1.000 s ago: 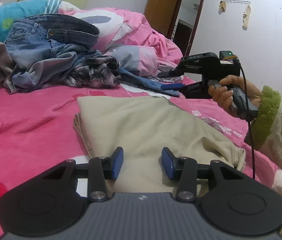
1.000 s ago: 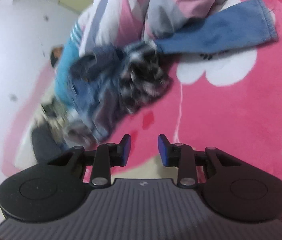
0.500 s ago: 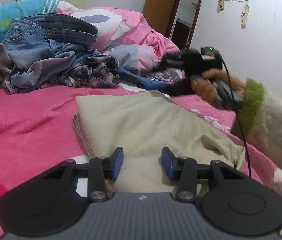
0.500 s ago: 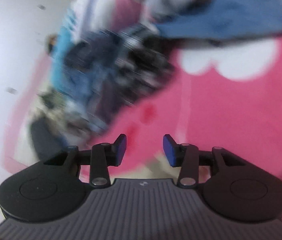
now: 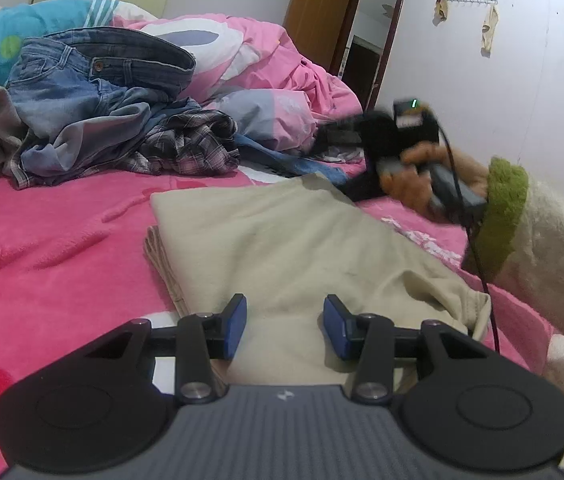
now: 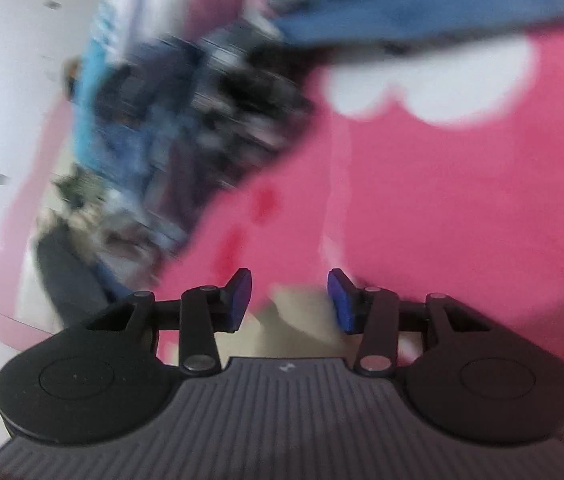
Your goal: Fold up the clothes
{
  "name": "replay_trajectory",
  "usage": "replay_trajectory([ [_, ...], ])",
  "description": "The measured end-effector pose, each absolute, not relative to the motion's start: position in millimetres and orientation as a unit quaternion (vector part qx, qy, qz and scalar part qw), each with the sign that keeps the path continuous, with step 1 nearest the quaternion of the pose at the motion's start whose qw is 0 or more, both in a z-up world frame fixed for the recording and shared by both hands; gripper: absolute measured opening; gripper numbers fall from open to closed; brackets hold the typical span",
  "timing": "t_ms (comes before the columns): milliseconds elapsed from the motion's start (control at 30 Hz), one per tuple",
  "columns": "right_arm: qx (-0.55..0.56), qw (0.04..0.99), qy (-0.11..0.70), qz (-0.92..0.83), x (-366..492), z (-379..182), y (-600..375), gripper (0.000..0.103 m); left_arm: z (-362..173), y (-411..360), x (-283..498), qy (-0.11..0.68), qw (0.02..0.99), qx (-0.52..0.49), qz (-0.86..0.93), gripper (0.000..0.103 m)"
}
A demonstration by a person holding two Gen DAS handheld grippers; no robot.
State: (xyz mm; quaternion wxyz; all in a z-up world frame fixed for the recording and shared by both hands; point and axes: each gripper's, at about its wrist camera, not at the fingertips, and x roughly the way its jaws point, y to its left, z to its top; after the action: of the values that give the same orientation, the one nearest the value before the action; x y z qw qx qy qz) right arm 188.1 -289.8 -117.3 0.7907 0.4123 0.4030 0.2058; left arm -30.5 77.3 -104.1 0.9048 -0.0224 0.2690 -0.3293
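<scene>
The folded beige garment (image 5: 282,240) lies flat on the pink bed cover (image 5: 53,248), right under and ahead of the left gripper (image 5: 285,326), whose blue-padded jaws stand apart with nothing between them. Past its far corner, ahead and to the right of that gripper, a hand (image 5: 422,182) in a fluffy white sleeve with a green cuff (image 5: 502,216) holds the right gripper (image 6: 289,300), also spread open and empty above the garment's edge. Further ahead to the left sits a heap of jeans (image 5: 93,88) and a plaid shirt (image 5: 189,144).
</scene>
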Motion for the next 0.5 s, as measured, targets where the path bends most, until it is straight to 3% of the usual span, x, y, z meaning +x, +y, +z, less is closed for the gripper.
replay_trajectory([
  [133,0.399,0.827,0.311,0.244,158,-69,-290,0.041,-103,76,-30,0.270,0.905,-0.020,-0.328,0.044],
  [500,0.282,0.869,0.347,0.212,17,-101,-282,0.037,-100,72,-32,0.274,0.909,-0.009,-0.315,0.044],
])
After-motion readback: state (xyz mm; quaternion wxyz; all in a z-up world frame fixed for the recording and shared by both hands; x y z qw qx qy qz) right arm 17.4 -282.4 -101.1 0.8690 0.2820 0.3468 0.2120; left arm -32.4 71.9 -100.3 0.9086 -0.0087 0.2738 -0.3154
